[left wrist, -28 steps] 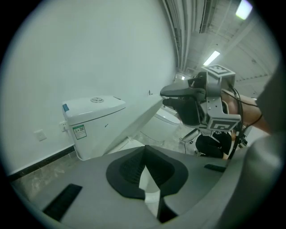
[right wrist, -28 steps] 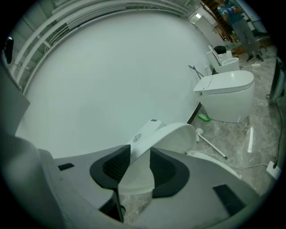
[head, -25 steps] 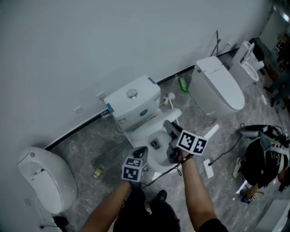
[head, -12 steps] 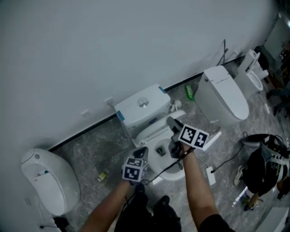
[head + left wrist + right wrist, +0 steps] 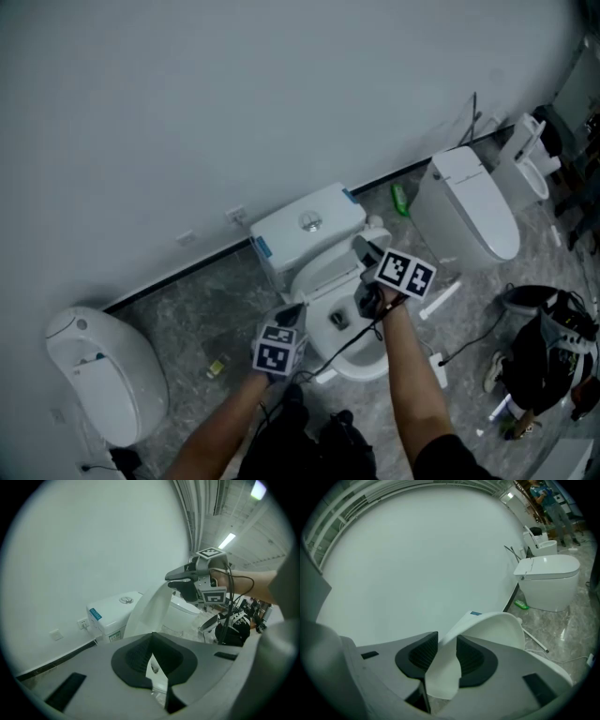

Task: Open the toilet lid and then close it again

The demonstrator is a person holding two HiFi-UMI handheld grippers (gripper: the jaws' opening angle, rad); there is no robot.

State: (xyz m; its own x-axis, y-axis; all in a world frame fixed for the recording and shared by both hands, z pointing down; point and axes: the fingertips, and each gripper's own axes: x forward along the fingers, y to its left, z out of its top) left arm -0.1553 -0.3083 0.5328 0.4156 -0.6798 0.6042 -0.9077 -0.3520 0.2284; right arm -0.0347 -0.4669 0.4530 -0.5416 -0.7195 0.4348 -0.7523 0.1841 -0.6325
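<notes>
A white toilet stands against the wall, with its tank (image 5: 307, 227) behind an open bowl (image 5: 354, 354). The toilet lid (image 5: 330, 270) is lifted and leans back toward the tank. My right gripper (image 5: 364, 251) is shut on the lid's front edge; in the right gripper view the white lid (image 5: 487, 630) runs between both dark pads of the gripper (image 5: 446, 656). My left gripper (image 5: 294, 311) hovers left of the bowl, shut and empty, apart from the lid (image 5: 150, 606). In the left gripper view its jaws (image 5: 151, 660) meet, and the right gripper (image 5: 187, 581) shows above the lid.
A second toilet (image 5: 473, 211) with its lid down stands to the right, a third (image 5: 98, 370) at the lower left. A green bottle (image 5: 401, 199) lies by the wall. A black bag (image 5: 544, 352), a cable and a white stick (image 5: 441, 298) lie on the floor at right.
My right gripper has carried the lid's edge up and back toward the tank, so the lid stands steeper. The left gripper has drifted the same way, still shut.
</notes>
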